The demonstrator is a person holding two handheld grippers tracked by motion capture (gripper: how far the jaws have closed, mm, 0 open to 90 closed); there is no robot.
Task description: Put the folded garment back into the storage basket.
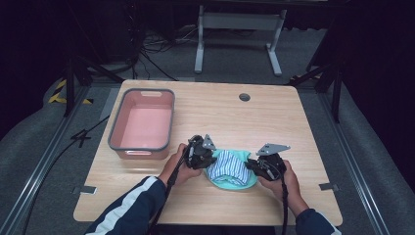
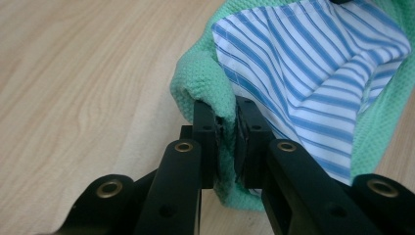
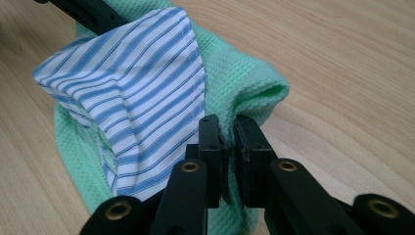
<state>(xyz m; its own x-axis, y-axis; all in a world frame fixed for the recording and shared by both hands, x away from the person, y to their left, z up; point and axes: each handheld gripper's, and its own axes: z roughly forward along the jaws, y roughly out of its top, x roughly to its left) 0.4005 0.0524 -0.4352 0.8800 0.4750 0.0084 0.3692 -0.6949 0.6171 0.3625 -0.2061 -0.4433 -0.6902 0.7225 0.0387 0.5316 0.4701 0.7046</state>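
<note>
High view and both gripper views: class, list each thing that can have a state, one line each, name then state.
Left gripper: shut on the green cloth's edge.
Right gripper: shut on the green cloth's opposite edge.
Green cloth: bunched, pinched at both sides, on the table.
Striped cloth: lying crumpled inside the green cloth.
Pink bin: upright, empty, apart from the cloths.

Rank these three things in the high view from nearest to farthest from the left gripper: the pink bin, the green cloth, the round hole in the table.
1. The green cloth: the left gripper is shut on its left edge.
2. The pink bin: up and to the left of the gripper, near the table's left edge.
3. The round hole: near the table's far edge, to the right of the gripper.
</note>
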